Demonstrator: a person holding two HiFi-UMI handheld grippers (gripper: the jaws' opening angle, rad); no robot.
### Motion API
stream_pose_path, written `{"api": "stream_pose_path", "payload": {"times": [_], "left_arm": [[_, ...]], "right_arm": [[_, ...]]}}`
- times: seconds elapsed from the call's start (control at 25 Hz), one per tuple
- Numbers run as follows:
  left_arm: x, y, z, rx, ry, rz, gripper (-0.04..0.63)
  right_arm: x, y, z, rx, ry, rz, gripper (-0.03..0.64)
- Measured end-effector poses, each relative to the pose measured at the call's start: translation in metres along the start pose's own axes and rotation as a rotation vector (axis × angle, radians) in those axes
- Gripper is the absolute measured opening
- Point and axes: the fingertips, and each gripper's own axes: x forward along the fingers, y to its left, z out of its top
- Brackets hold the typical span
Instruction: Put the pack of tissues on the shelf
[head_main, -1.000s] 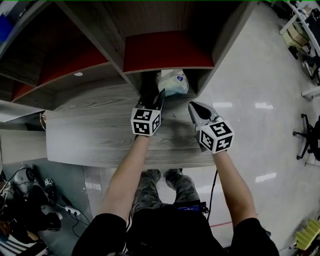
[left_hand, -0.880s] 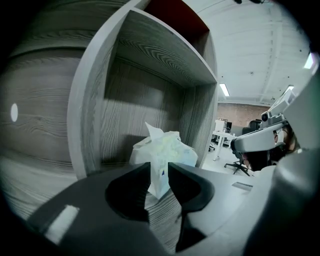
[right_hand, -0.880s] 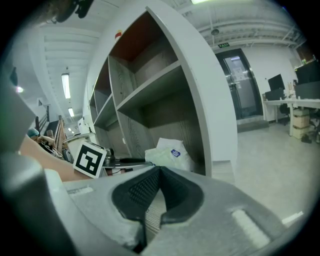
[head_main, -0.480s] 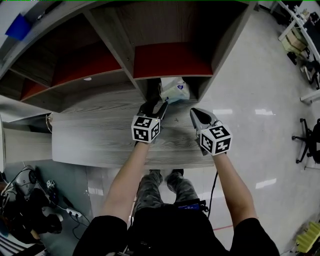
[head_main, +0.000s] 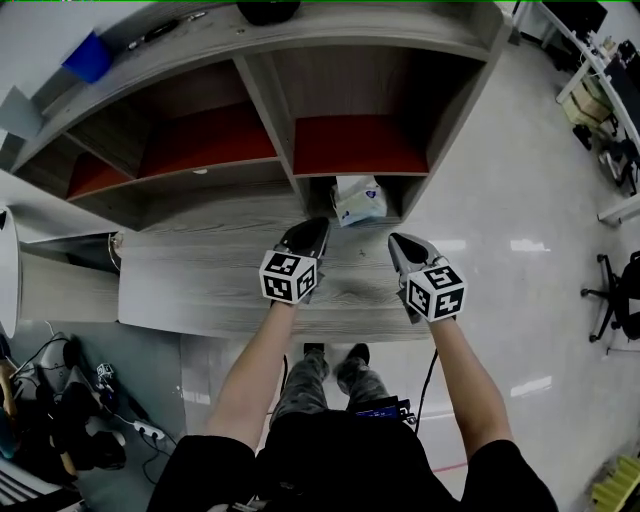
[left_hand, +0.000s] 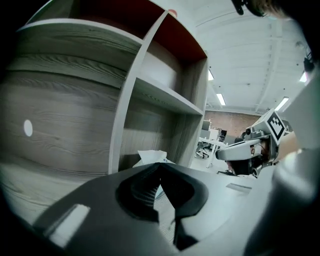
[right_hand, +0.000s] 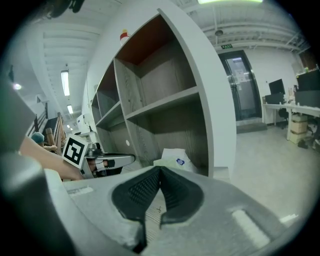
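The pack of tissues (head_main: 358, 199), white with a blue mark, lies in the lowest right compartment of the grey wooden shelf (head_main: 270, 130). It also shows in the left gripper view (left_hand: 150, 156) and in the right gripper view (right_hand: 172, 157). My left gripper (head_main: 318, 225) hangs over the wooden top just in front of that compartment, apart from the pack. Its jaws (left_hand: 161, 164) have just been closing and now meet with nothing between them. My right gripper (head_main: 396, 241) is beside it to the right, shut and empty (right_hand: 160, 170).
The shelf has several open compartments with red back panels (head_main: 358, 145). A wooden top (head_main: 200, 285) runs in front of it. A blue box (head_main: 88, 58) and a dark object (head_main: 268, 10) sit on the shelf's top. Office chairs (head_main: 618, 290) stand on the floor at the right.
The left gripper opened off the pack, drew back out of the compartment and shut. The pack stays inside. Both grippers rose a little, and more of the shelf is in view.
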Motion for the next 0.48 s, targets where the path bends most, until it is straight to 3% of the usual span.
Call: {"api": "stream_pose_path", "payload": {"times": [0.28,0.48], "left_arm": [[-0.031,-0.009,0.021,-0.047,-0.036,-0.019,0.003],[-0.047,-0.029,0.028,-0.047,-0.033,-0.075,0.003]], "right_arm": [[-0.017,0.012,0.012,-0.004,0.006,-0.01,0.0],[-0.033,0.019,0.019,0.0,0.006,-0.023,0.0]]}}
